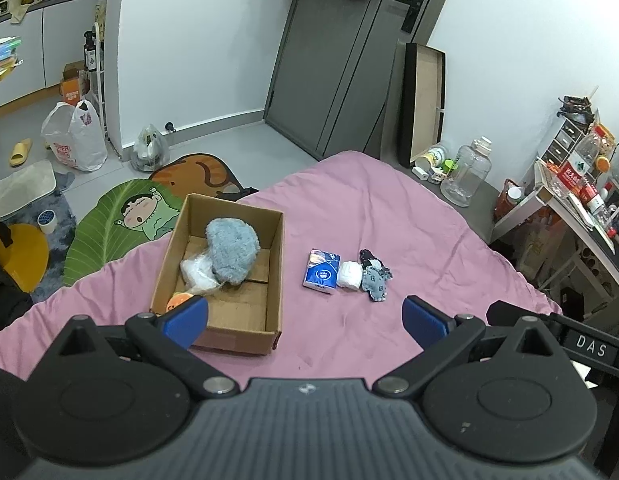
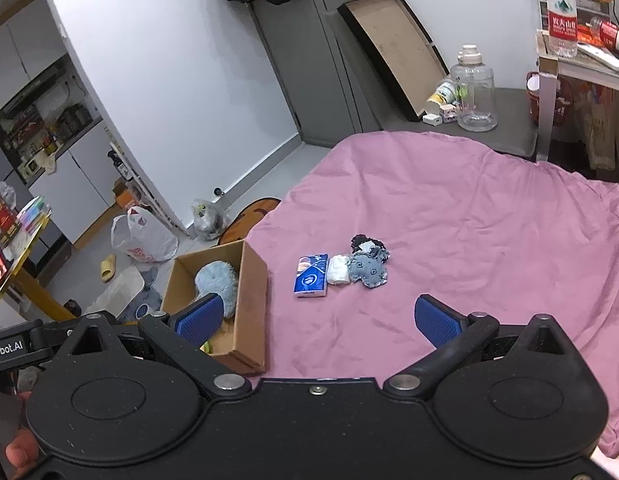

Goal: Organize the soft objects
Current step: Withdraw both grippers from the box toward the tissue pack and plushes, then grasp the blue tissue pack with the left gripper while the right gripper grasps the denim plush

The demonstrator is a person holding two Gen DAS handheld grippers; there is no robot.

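Observation:
A cardboard box (image 1: 277,256) (image 2: 253,280) sits on the pink bedsheet (image 1: 389,208) (image 2: 469,220). Inside lie a fluffy blue plush (image 1: 233,250) (image 2: 219,280), a white soft item (image 1: 197,274) and an orange toy (image 1: 177,302). To the box's right lie a blue tissue pack (image 1: 320,269) (image 2: 310,274), a white rolled cloth (image 1: 348,275) (image 2: 338,269), a grey denim plush (image 1: 374,282) (image 2: 367,269) and a dark patterned cloth (image 1: 367,257) (image 2: 363,242). My left gripper (image 1: 305,322) is open and empty, near the box's front. My right gripper (image 2: 317,318) is open and empty, short of the row.
Beyond the bed's far edge lie cartoon floor mats (image 1: 141,212), plastic bags (image 1: 75,136) and a grey door (image 1: 329,60). A large clear jug (image 1: 467,172) (image 2: 473,96) and a leaning board (image 1: 423,96) stand at the far right. A cluttered desk (image 1: 581,196) is right.

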